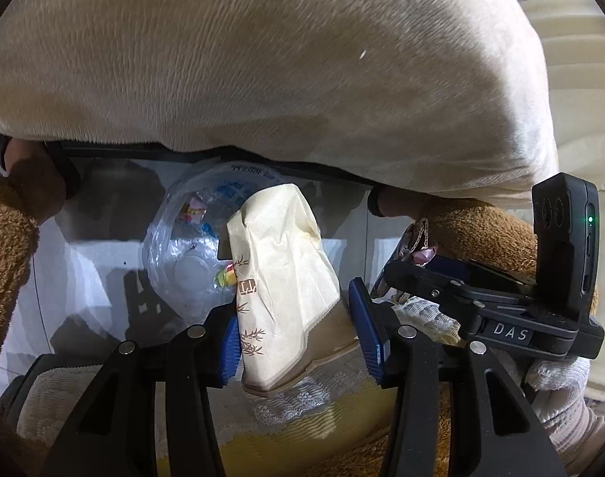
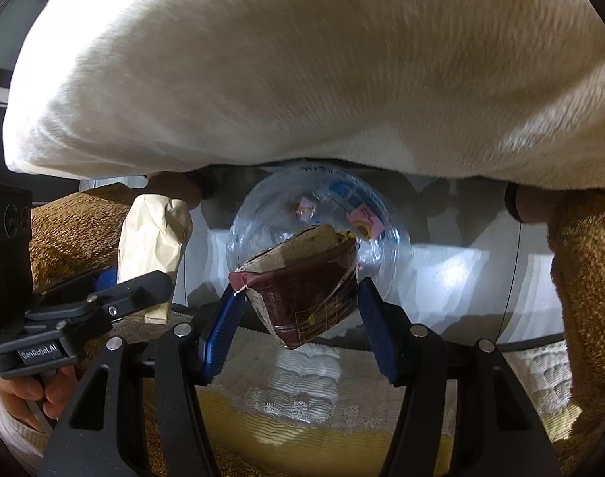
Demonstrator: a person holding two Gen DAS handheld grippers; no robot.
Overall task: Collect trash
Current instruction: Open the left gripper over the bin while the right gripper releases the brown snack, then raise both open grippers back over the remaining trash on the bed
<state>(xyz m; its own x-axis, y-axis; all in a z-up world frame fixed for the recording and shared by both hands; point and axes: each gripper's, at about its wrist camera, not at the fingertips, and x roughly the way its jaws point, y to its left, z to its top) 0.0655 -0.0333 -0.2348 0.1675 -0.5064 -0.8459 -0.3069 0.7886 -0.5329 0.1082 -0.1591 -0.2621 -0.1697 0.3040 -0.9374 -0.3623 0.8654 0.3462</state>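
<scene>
Cream cushion (image 1: 262, 59) overhead, pale glossy floor (image 2: 461, 270) below, yellow lace-trimmed cloth (image 2: 302, 429)

We read "DAS" on the black body of the right gripper (image 1: 385, 278), seen to the right of our left gripper (image 1: 298, 330). "GenRobot.AI" stands on the left gripper's body. Blue print on the clear bag (image 2: 318, 214) ahead is illegible.
</scene>
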